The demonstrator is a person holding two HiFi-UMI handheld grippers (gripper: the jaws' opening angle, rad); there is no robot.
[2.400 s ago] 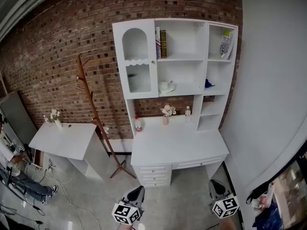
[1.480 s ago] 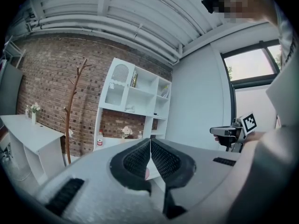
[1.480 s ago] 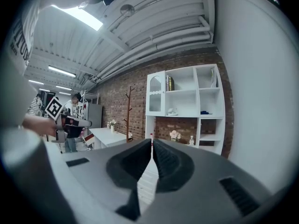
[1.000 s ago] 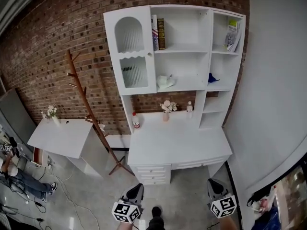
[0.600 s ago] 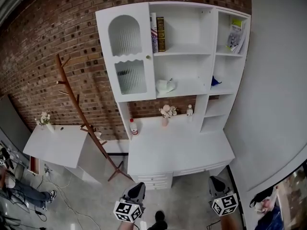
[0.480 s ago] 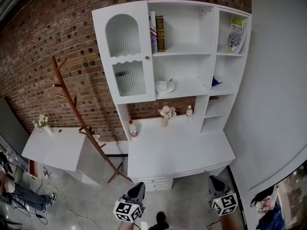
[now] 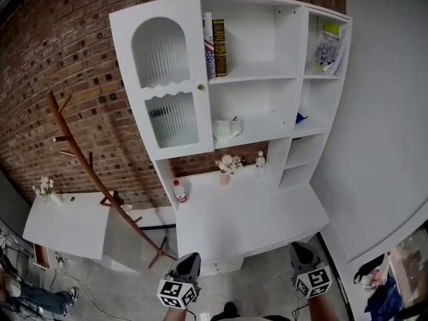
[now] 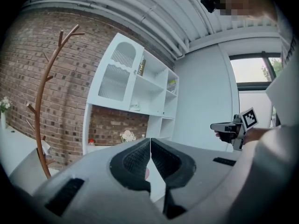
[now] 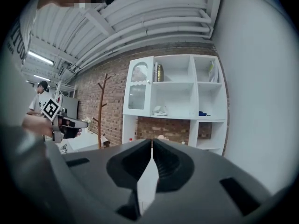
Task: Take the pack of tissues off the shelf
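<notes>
Tissues (image 7: 227, 130) lie on the shelf (image 7: 267, 120), well beyond the left gripper (image 7: 189, 262) and right gripper (image 7: 300, 251); both sets of fingers are clenched and empty.

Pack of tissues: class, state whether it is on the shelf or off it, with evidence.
On the shelf. The pack of tissues lies on the shelf board under the books.

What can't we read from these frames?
- Head view: the ribbed glass door blurs whatever is behind it.
- Head view: the blue object is half hidden by the shelf divider.
- All views: the white tissue pack is too small to show wrapping or print.
- The books have titles too small to read.
</notes>
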